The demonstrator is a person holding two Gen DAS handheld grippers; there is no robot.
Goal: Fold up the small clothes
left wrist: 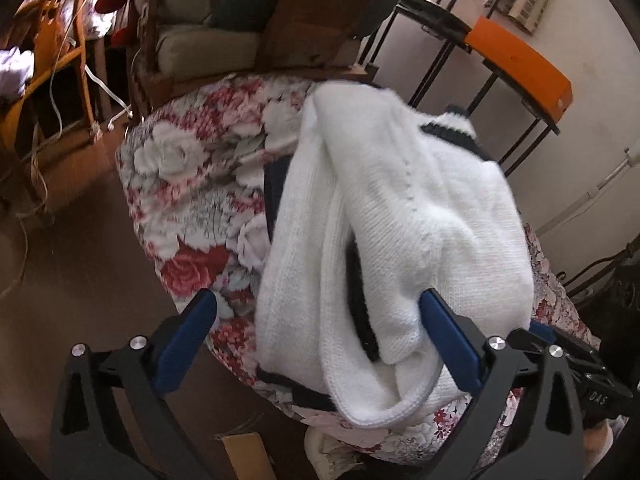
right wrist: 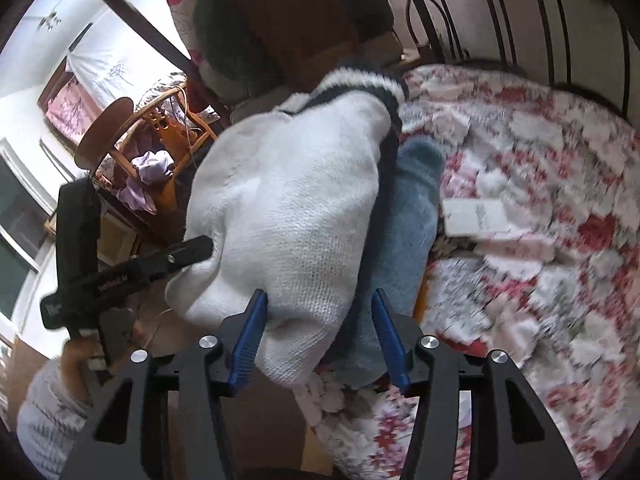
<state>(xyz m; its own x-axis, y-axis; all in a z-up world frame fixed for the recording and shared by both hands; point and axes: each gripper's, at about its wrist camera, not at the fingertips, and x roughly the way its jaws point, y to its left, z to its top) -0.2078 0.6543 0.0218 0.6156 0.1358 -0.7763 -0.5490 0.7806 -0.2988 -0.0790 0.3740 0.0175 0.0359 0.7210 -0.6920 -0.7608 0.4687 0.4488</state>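
The white knit sweater (left wrist: 400, 216) is soft and floppy; take its ribbed hem. The left gripper (left wrist: 320, 340) stands wide and empty; the right gripper (right wrist: 320, 338) is half open around it.

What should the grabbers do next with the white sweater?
Probably close the right gripper on the white sweater. Its near edge lies bunched between the open jaws, over a blue cloth. The left gripper is wide open, holding nothing.

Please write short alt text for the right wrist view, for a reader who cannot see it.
A white knitted sweater with dark trim lies bunched on a floral bedspread, partly over a blue-grey garment. The right tool straddles the sweater's near edge, its blue pads apart; the left tool reaches the sweater from the left.
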